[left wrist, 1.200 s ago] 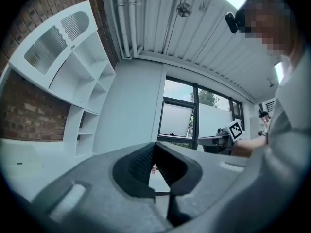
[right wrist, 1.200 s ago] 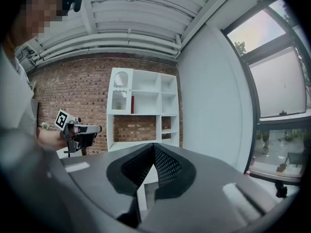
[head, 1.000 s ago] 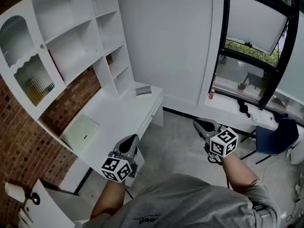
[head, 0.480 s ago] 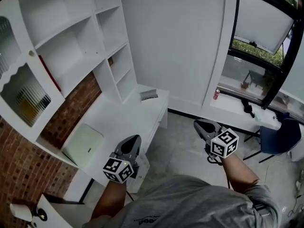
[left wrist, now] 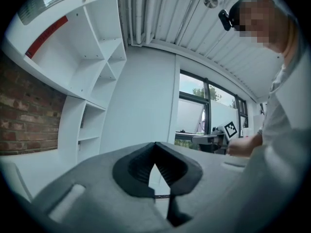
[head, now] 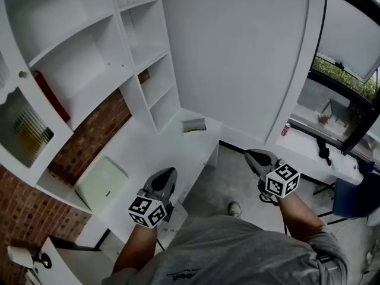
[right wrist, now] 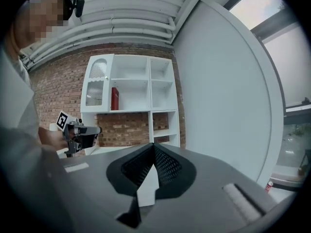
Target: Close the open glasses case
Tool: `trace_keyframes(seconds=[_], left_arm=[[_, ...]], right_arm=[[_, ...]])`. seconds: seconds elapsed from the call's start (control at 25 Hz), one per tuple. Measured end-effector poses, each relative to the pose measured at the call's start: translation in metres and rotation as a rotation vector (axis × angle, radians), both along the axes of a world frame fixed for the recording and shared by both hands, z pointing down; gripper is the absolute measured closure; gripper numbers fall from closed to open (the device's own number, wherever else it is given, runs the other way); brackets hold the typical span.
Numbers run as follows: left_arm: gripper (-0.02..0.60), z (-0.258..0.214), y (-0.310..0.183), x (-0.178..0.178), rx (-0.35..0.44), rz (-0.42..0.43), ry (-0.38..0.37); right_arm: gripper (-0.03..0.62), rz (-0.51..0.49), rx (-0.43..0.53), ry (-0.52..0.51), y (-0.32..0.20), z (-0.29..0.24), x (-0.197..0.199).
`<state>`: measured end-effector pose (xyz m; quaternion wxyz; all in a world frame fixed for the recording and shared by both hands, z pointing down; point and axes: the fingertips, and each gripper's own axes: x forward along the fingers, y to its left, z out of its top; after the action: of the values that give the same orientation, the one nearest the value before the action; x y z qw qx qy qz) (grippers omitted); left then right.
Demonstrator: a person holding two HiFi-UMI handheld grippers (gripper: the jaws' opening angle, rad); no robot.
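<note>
The grey glasses case (head: 194, 124) lies at the far end of the white desk (head: 154, 150), below the shelf unit, too small to show its lid clearly. My left gripper (head: 169, 172) hangs over the desk's near edge, jaws together and empty. Over the floor to the right of the desk, my right gripper (head: 249, 154) is also shut with nothing in it. Both are well short of the case. In the left gripper view the jaws (left wrist: 155, 144) meet at the tip, as they do in the right gripper view (right wrist: 154, 145).
A pale green flat box (head: 102, 180) lies on the desk's left part. White shelves (head: 142, 58) rise behind it, with a red book (head: 46, 97) inside. A can (head: 286, 129) stands on the window sill, and a blue chair (head: 356, 198) is at right.
The desk and shelves have grown larger and shifted right in the head view as the person walked closer. Both grippers stayed shut and held their places in the picture.
</note>
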<state>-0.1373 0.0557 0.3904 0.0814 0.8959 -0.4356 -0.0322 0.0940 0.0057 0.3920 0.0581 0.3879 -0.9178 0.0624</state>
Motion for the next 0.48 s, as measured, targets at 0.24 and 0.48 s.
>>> trace_keyframes(seconds=[0.24, 0.48], left_arm=[[0.586, -0.004, -0.093, 0.030, 0.019, -0.113, 0.022], [0.585, -0.014, -0.178, 0.077, 0.029, -0.187, 0.031]], right_arm=[[0.585, -0.094, 0.019, 0.007, -0.111, -0.007, 0.033], [0.585, -0.184, 0.027, 0.024, -0.210, -0.017, 0.068]])
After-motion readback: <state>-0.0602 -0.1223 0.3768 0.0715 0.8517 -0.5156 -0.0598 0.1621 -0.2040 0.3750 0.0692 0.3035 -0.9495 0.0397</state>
